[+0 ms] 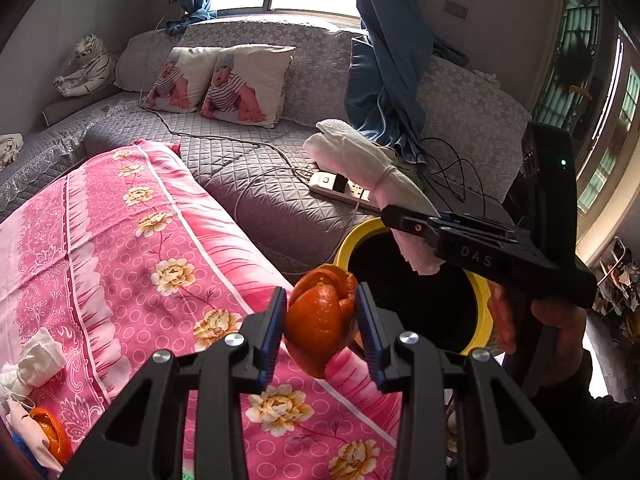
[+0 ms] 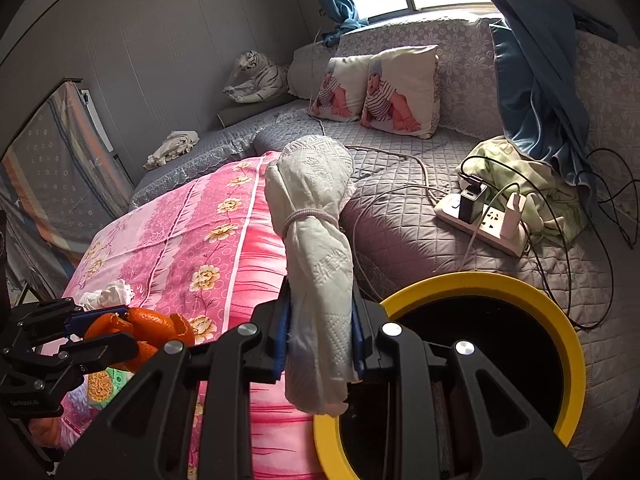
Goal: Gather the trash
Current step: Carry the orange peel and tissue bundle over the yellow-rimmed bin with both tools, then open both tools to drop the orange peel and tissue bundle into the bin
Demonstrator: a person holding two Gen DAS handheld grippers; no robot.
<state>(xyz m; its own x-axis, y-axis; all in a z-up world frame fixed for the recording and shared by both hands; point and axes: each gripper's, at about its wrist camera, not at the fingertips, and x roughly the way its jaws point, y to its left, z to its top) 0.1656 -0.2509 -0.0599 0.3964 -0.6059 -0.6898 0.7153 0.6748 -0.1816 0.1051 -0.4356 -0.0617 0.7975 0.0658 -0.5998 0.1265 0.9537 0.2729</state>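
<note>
Bedroom scene: pink floral quilt (image 1: pixel 132 248) fills lower left of left wrist view, grey quilted bed cover (image 1: pixel 256 168) behind it. Crumpled tissue (image 1: pixel 36 360) and second peel scrap (image 1: pixel 52 432) at quilt's lower left edge. Centre bottom: left gripper (image 1: pixel 320 320) pinching orange peel (image 1: pixel 320 316) between blue pads. Right of it, yellow-rimmed bin (image 1: pixel 482 304), dark inside. Right gripper (image 2: pixel 320 340) clamped on white rolled tissue bundle (image 2: pixel 316 240), bundle's lower end over bin rim (image 2: pixel 520 288). Power strip (image 2: pixel 480 220) at right on bed.
</note>
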